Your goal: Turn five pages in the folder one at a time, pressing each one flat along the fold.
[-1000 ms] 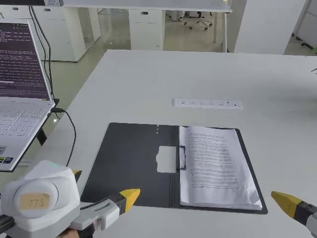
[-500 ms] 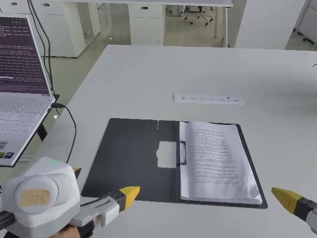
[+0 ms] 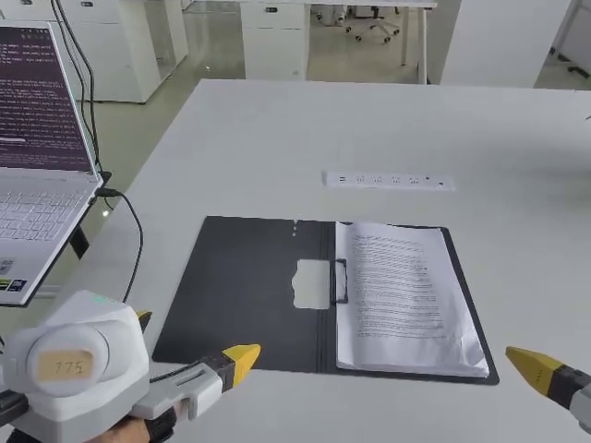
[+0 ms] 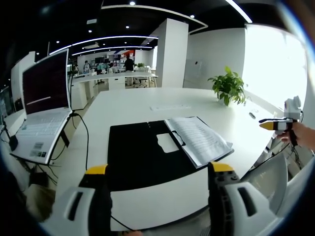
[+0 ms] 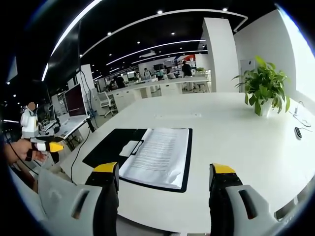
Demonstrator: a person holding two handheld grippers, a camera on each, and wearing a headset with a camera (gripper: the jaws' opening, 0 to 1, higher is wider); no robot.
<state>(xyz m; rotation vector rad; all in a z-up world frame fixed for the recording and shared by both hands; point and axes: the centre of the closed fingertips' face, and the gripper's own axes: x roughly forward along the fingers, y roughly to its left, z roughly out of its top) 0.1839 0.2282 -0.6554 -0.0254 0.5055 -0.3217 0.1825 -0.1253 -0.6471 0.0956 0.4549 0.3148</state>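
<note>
On the far left the laptop (image 3: pixel 37 175) sat open at the table (image 3: pixel 369 120) edge. My left hand-held gripper (image 4: pixel 159 168) hung spread wide over the near edge, pinching nothing, short of the folder (image 3: pixel 249 286). The folder lay open flat at the middle of the table, its black left cover bare of pages. The whole stack of pages (image 3: pixel 402 295) was clipped on the right half. My right hand-held gripper (image 5: pixel 162 168) was spread too, empty, near the folder's right corner. I judged that no page had been turned and all five turns and presses remained. Against the picture a second earlier, only my head camera had tilted. Folder, pages and both hand-held grippers kept their places.
</note>
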